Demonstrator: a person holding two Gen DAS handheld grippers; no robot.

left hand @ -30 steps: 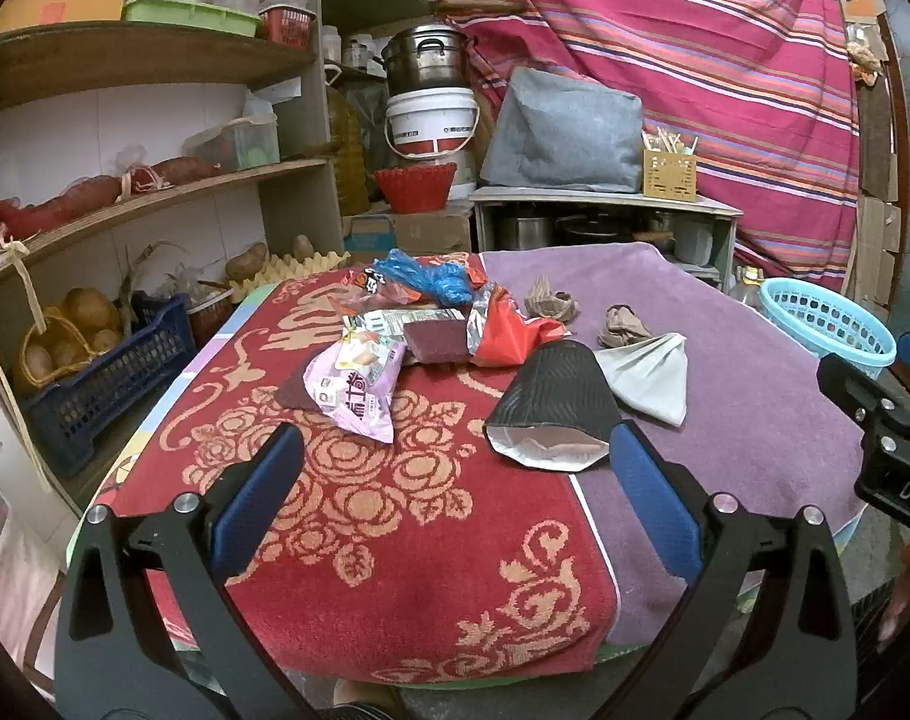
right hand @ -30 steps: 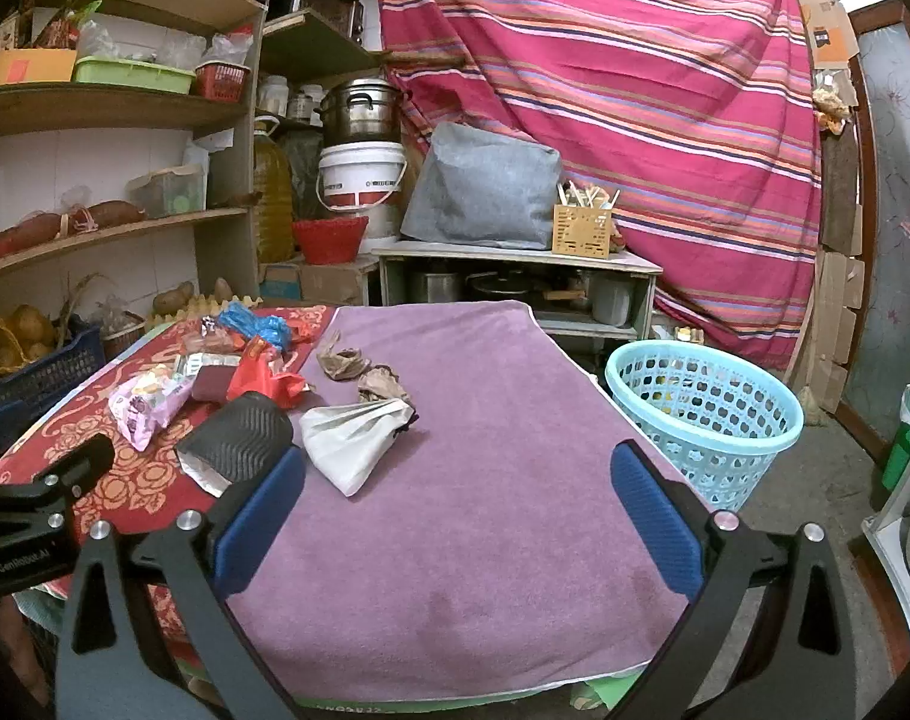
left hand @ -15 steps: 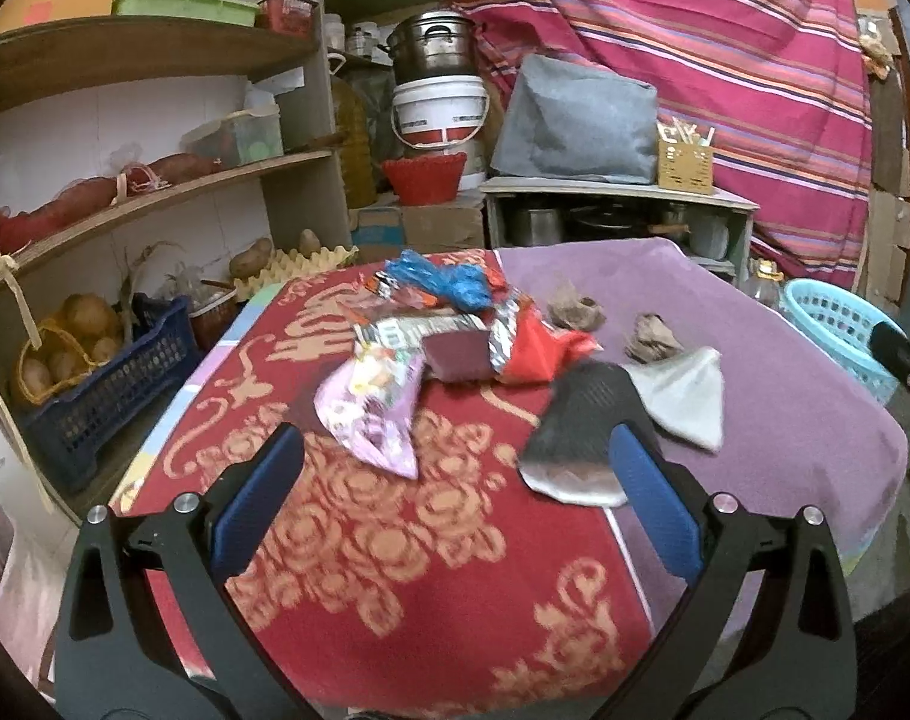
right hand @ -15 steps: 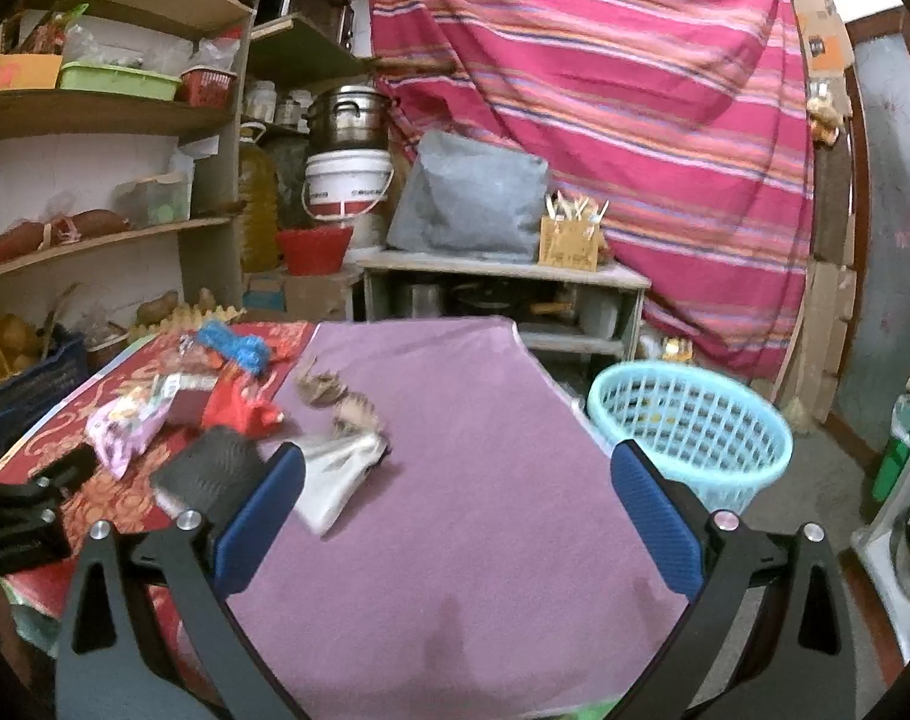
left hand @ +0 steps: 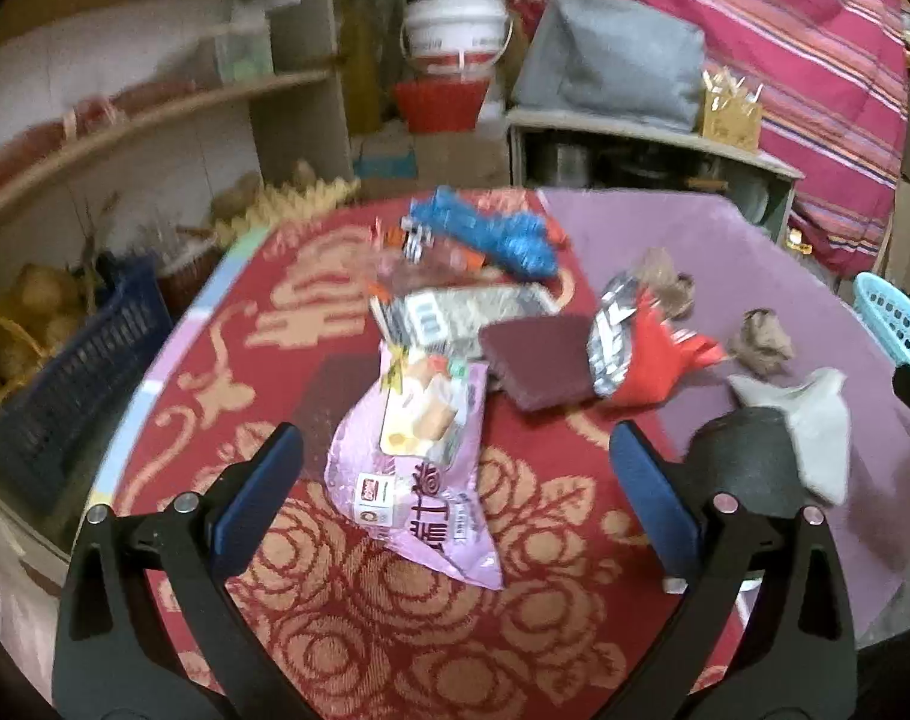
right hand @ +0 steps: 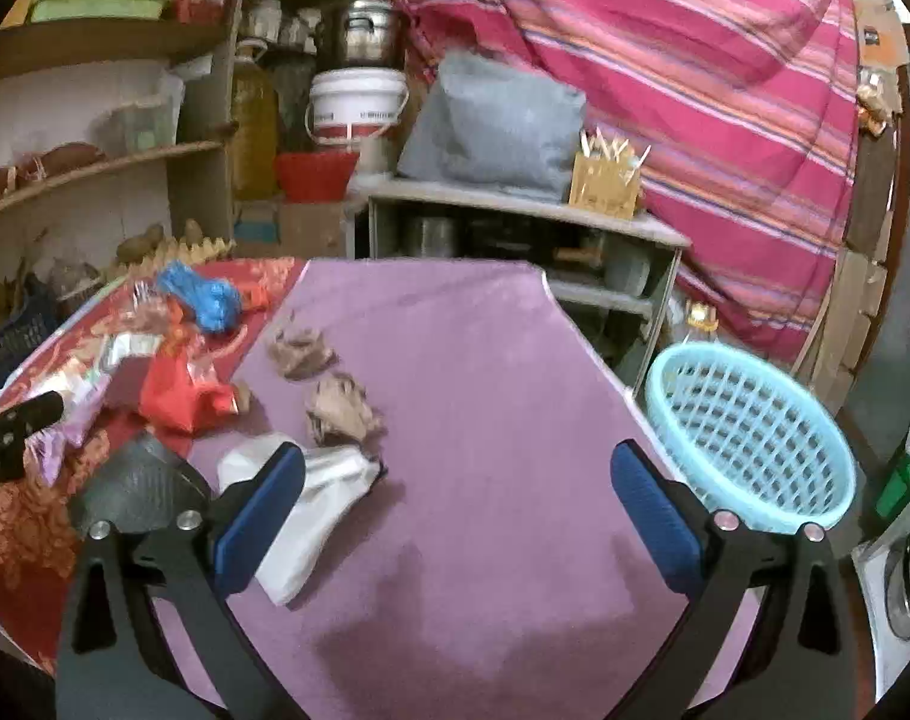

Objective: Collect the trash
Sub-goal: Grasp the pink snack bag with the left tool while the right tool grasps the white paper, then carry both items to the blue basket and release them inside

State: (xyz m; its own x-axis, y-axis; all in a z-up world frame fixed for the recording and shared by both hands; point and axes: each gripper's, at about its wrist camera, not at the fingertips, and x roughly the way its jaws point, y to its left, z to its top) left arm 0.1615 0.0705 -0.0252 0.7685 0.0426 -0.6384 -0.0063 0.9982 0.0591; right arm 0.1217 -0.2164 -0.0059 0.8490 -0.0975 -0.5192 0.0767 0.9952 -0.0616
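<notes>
Trash lies on a table covered by a red rose cloth [left hand: 359, 630] and a purple cloth [right hand: 484, 390]. My left gripper [left hand: 455, 480] is open and empty, low over a pink snack bag [left hand: 419, 468]. Beyond it lie a maroon packet [left hand: 538, 360], a red wrapper [left hand: 646, 360], a blue bag [left hand: 490, 234] and a silver wrapper [left hand: 472, 312]. My right gripper [right hand: 455, 504] is open and empty above the purple cloth, beside a white bag [right hand: 311, 510], a black pouch [right hand: 137, 480] and two crumpled brown papers [right hand: 341, 408]. A light blue basket [right hand: 748, 432] stands right of the table.
Wooden shelves [left hand: 155, 114] with a dark blue crate [left hand: 65, 360] of potatoes run along the left. Behind the table stand a low grey cabinet [right hand: 514, 222], a white bucket [right hand: 359, 102] and a striped pink curtain [right hand: 694, 60]. The left gripper's tip shows in the right wrist view [right hand: 11, 426].
My left gripper has moved forward and down over the red cloth, closing on the pink snack bag. My right gripper has moved forward toward the white bag. Both stay open.
</notes>
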